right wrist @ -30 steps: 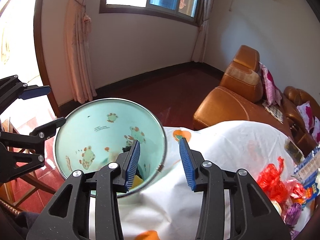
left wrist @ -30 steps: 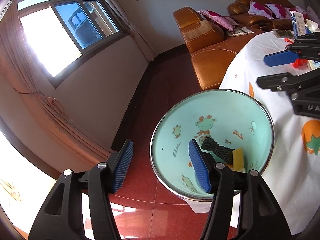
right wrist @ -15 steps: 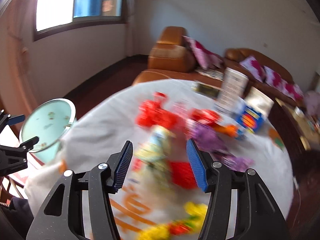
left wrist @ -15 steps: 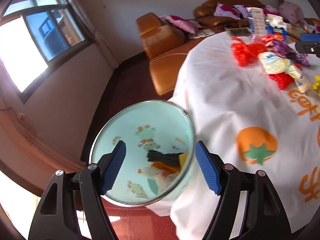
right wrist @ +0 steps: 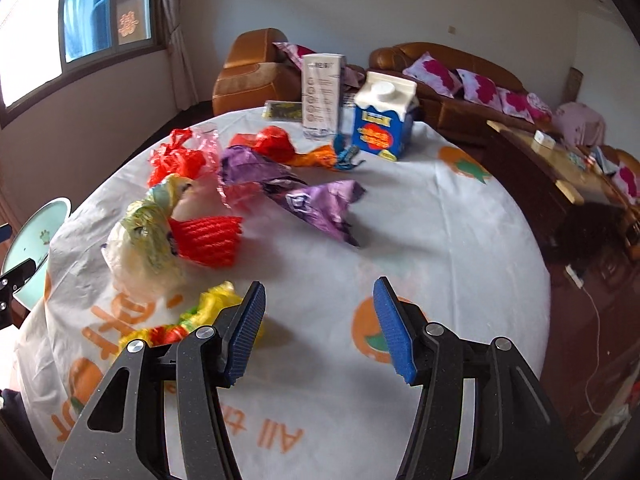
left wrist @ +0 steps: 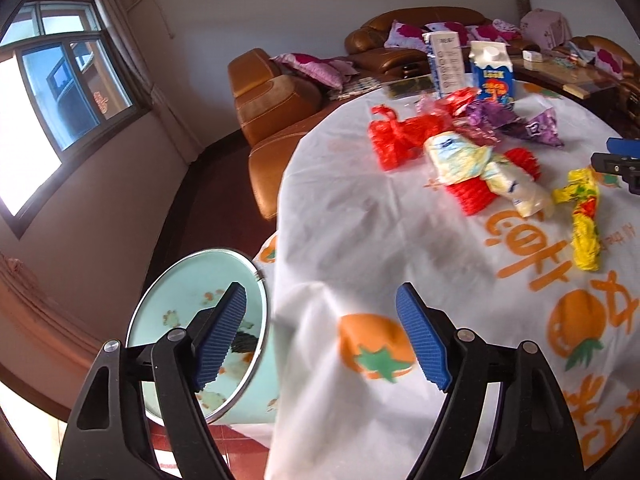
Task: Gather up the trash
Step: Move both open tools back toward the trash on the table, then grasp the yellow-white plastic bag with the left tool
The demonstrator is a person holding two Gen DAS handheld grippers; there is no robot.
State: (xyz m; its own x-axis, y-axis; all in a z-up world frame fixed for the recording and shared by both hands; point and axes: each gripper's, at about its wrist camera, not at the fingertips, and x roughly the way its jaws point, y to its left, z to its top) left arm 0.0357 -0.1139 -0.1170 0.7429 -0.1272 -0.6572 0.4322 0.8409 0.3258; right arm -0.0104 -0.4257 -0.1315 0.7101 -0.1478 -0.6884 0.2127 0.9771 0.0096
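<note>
- Sunlit from a big window, the living room holds brown leather sofas (left wrist: 280, 96) behind a round table (right wrist: 460, 232) under a white cloth printed with oranges.
- Trash lies scattered on the cloth: red net bags (left wrist: 400, 136), a pale crumpled wrapper (left wrist: 480, 172), purple foil (right wrist: 320, 204), and a yellow wrapper (left wrist: 584, 216) nearest the person.
- On the floor just beside the table edge stands the mint-green bin (left wrist: 160, 320), with some dark and yellow scraps already inside.
- Left gripper (left wrist: 320, 336) hovers over the table edge by the bin, its jaws opening wide with nothing between them.
- Right gripper (right wrist: 318, 328) hangs above the cloth about half open and empty; the yellow wrapper (right wrist: 208, 308) lies just beside its left finger (right wrist: 244, 332).
- Judged from this, the step in hand is reaching for the next piece.
- The next move calls for shifting the right gripper left over the yellow wrapper and closing on it.
- Upright cartons (right wrist: 384, 120) at the far side stand well apart and block nothing; the tangled wrappers may drag neighbours along.
</note>
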